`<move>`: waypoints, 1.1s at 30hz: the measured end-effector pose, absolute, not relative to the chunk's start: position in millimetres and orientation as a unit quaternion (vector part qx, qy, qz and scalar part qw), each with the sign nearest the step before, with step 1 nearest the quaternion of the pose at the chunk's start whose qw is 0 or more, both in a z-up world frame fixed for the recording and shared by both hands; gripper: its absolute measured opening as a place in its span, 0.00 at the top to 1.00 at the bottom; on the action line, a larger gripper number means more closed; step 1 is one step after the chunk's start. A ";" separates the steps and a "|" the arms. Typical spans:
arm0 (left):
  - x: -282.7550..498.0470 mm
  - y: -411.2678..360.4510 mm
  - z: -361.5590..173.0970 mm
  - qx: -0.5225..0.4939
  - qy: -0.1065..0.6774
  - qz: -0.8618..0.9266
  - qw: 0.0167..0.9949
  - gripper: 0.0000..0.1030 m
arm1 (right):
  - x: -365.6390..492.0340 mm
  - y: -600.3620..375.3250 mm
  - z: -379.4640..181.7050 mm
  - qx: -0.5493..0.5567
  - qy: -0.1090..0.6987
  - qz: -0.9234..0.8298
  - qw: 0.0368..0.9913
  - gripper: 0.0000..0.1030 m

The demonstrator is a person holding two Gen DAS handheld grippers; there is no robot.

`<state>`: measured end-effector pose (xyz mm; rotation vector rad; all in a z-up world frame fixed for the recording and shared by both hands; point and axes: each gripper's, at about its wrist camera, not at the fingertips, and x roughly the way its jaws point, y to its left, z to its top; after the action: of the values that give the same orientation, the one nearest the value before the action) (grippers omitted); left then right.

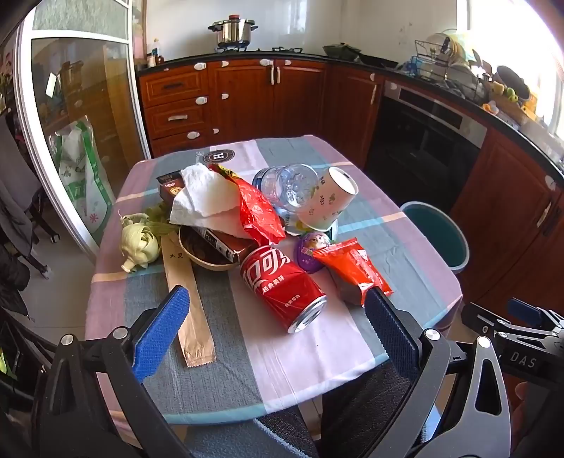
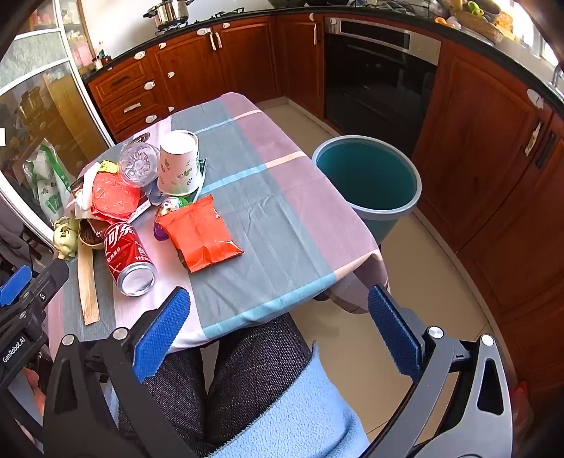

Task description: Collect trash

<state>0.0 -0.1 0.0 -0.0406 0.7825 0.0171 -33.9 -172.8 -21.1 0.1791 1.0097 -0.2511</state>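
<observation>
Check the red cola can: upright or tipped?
Tipped. The red cola can lies on its side on the tablecloth, silver end facing the camera.

We find a home kitchen. Reddish wooden cabinets (image 1: 239, 95) run along the top of the left wrist view under a dark counter (image 1: 352, 58), with white child latches (image 1: 201, 100) on doors and drawers. A steel pot (image 1: 232, 30) sits on the gas hob at top centre. A built-in oven (image 1: 426, 130) stands at right, a loaded dish rack (image 1: 447, 63) at upper right. A cloth-covered tabletop (image 2: 282, 197) fills the middle, a teal bin (image 2: 370, 186) just beside it.
</observation>
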 end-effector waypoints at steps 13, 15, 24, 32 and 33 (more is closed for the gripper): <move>-0.1 -0.7 -0.7 -0.018 0.384 0.007 0.923 0.04 | -34.7 -173.4 -24.8 0.089 0.484 -0.120 0.862 0.06; -0.2 0.0 -0.7 -0.018 0.384 0.007 0.923 0.04 | -35.1 -172.8 -25.3 0.089 0.484 -0.120 0.862 0.06; -0.5 0.7 -0.9 -0.020 0.386 0.006 0.922 0.04 | -34.9 -172.9 -26.9 0.090 0.485 -0.121 0.861 0.06; -0.7 0.0 -0.9 -0.017 0.382 0.008 0.924 0.04 | -34.6 -173.6 -27.4 0.090 0.486 -0.120 0.861 0.06; -0.9 -0.1 -0.9 -0.017 0.382 0.008 0.924 0.04 | -34.5 -173.6 -27.4 0.090 0.486 -0.121 0.861 0.06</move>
<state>-0.9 -0.1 -0.9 -0.0343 0.7837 0.0163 -34.5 -173.6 -27.4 0.1898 1.0193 -0.2529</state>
